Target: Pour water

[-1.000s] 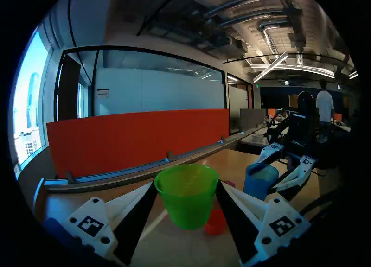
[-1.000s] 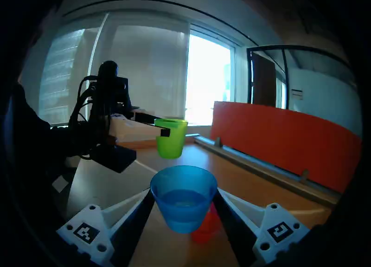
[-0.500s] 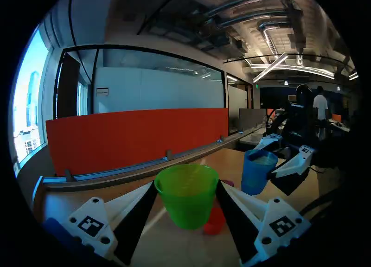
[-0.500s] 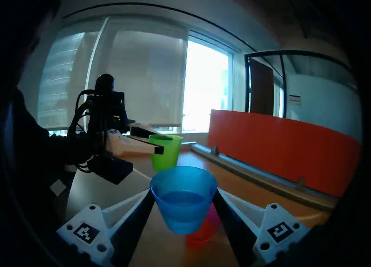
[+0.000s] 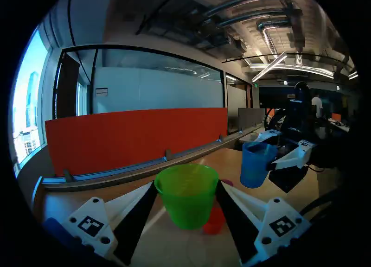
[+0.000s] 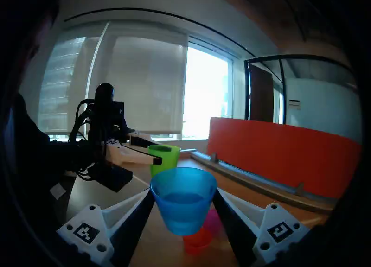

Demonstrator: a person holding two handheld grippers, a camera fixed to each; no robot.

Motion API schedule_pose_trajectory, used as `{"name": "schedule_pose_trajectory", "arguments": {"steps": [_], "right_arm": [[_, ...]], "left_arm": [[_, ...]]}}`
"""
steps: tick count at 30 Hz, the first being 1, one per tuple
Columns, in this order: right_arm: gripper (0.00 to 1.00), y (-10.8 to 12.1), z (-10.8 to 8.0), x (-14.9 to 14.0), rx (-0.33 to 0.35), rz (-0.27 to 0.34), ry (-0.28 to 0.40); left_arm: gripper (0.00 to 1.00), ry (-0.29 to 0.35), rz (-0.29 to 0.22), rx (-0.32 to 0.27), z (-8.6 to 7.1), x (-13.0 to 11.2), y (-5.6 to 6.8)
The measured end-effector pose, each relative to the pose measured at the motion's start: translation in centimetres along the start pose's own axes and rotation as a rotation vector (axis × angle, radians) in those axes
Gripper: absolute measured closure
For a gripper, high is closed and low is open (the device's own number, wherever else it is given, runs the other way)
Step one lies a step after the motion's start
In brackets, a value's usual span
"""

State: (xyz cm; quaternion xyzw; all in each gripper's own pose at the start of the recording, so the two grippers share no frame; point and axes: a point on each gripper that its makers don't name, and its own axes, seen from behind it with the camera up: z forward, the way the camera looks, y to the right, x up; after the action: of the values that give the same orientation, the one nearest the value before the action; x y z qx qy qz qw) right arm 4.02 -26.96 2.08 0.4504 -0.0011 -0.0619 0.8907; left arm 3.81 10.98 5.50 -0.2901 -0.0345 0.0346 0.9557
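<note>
The blue cup (image 6: 184, 202) has risen and come closer to the green cup (image 5: 187, 200) over the last second. In the left gripper view it now hangs higher, to the right of the green one and a little farther off. In the right gripper view the green cup has sunk toward the blue rim.

The right gripper (image 6: 184, 195) has its fingers clamped on either side of the blue cup, which holds water to about half its depth and looks close to upright. The left gripper (image 5: 185, 186) has its fingers clamped on the green cup, which is held above the table (image 5: 232, 160) and looks empty as far as I can tell.

The main risk, as I judge it, is tipping too soon. The two cups are still apart, so any tilt before the blue lip is over the green mouth would send water onto the table. Both cups are smooth and tapered, so one could slip in the fingers as the blue one tilts. Neither cup is rested on anything, so either rim could drift and the stream would miss.

The table is pale wood, and a small red cup (image 5: 214, 220) stands on it under the green one. An orange partition (image 5: 139, 137) runs along the far edge. A bright window (image 6: 204, 91) is on the left, and bare pipes (image 5: 259, 16) cross the ceiling.
</note>
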Motion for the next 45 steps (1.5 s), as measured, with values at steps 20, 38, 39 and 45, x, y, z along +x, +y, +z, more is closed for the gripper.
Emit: {"name": "schedule_pose_trajectory", "arguments": {"steps": [20, 38, 39, 45], "right_arm": [[0.1, 0.6, 0.1, 1.4, -0.011, -0.002, 0.03], [0.1, 1.3, 0.8, 3.2, -0.016, -0.053, 0.008], [0.1, 1.3, 0.9, 3.3, -0.015, -0.06, 0.006], [0.1, 1.1, 1.4, 3.9, -0.005, -0.098, -0.004]], "left_arm": [[0.12, 0.0, 0.012, -0.011, -0.4, 0.2, 0.6], [0.12, 0.0, 0.005, -0.023, -0.7, -0.4, 1.2], [0.12, 0.0, 0.005, -0.024, -0.7, -0.5, 1.2], [0.12, -0.002, -0.002, -0.029, -0.8, -1.1, 1.5]]}}
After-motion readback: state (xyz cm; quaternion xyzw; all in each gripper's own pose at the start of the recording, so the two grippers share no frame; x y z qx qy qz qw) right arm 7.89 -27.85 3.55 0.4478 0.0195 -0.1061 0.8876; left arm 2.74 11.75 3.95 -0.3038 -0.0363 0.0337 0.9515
